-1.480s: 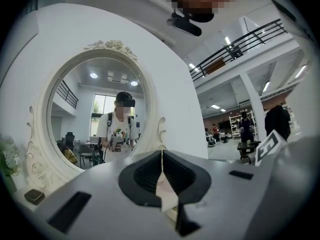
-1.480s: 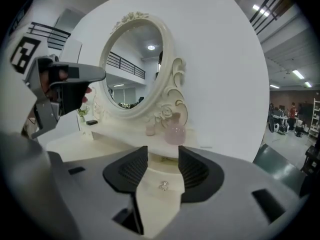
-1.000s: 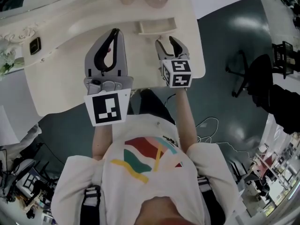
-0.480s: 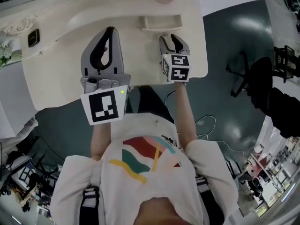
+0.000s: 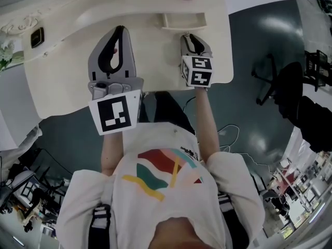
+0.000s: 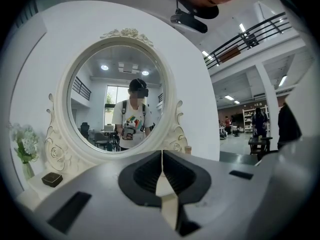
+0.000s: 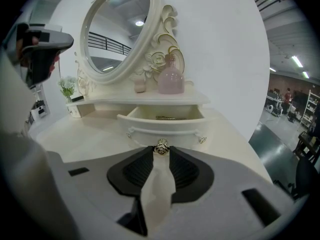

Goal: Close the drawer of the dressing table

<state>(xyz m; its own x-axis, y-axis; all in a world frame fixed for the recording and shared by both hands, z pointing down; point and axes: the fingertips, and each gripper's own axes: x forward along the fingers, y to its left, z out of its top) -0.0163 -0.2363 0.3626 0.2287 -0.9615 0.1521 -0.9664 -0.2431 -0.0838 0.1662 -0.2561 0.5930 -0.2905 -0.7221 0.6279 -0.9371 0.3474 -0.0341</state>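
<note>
The small drawer [image 5: 184,21] of the cream dressing table [image 5: 62,61] stands pulled out at the back right of the tabletop. In the right gripper view the drawer [image 7: 165,121] shows its open inside and a gold knob [image 7: 161,147] on its front. My right gripper [image 7: 161,151] has just been closing, and its tips now pinch that knob. From the head view the right gripper [image 5: 191,37] sits right at the drawer front. My left gripper [image 5: 119,31] hovers over the tabletop to the left, shut with nothing in it, and its jaws [image 6: 161,164] meet in a thin line.
An oval mirror [image 6: 117,99] rises behind the table. A pink bottle [image 7: 171,76] and a small jar [image 7: 139,86] stand on the shelf above the drawer. A dark box [image 5: 37,37] and flowers [image 6: 25,146] sit at the left. An office chair [image 5: 272,82] stands on the floor to the right.
The right gripper's jaws have narrowed from wide open onto the drawer knob, and it has moved up to the drawer front. The left gripper stays shut and has shifted slightly.
</note>
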